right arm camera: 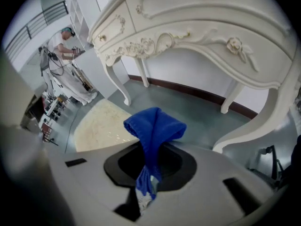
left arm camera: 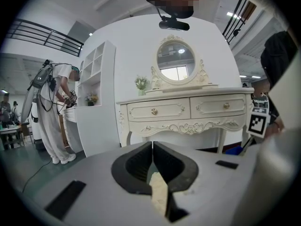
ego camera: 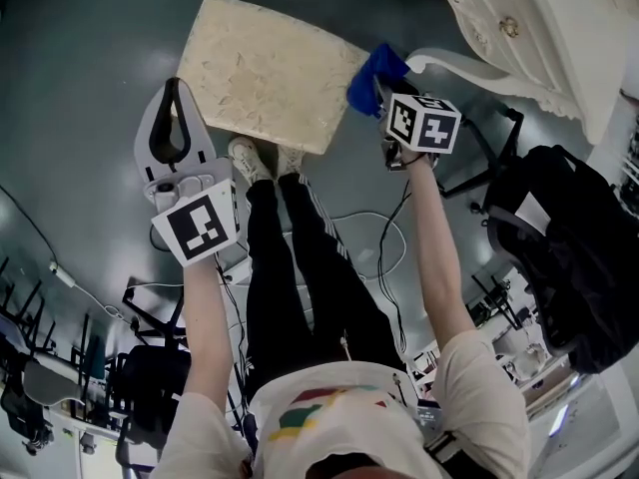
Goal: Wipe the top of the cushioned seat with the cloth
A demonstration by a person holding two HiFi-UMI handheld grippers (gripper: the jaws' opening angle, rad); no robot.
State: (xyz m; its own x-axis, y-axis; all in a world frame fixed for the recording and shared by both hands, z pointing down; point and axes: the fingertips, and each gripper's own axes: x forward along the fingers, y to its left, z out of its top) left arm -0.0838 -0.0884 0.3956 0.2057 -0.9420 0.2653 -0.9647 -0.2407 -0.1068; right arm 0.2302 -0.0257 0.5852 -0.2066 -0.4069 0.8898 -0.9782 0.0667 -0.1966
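Observation:
The cushioned seat [ego camera: 265, 73] is a cream square pad, lying ahead of the person's feet. A blue cloth [ego camera: 374, 76] hangs bunched at the seat's right edge, with my right gripper [ego camera: 381, 98] shut on it. In the right gripper view the cloth [right arm camera: 154, 128] sticks up from between the jaws of the right gripper [right arm camera: 152, 159], and the seat [right arm camera: 101, 126] lies ahead to the left. My left gripper [ego camera: 177, 88] hovers beside the seat's near left corner. In its own view the left gripper [left arm camera: 152, 147] has its jaws pressed together with nothing held.
A white carved dressing table [ego camera: 519, 28] stands just right of the seat and fills the view ahead [left arm camera: 188, 112]. A black backpack [ego camera: 574, 257] sits at the right. Cables [ego camera: 379, 247] trail on the floor. A person [left arm camera: 54, 112] works far off by a white shelf.

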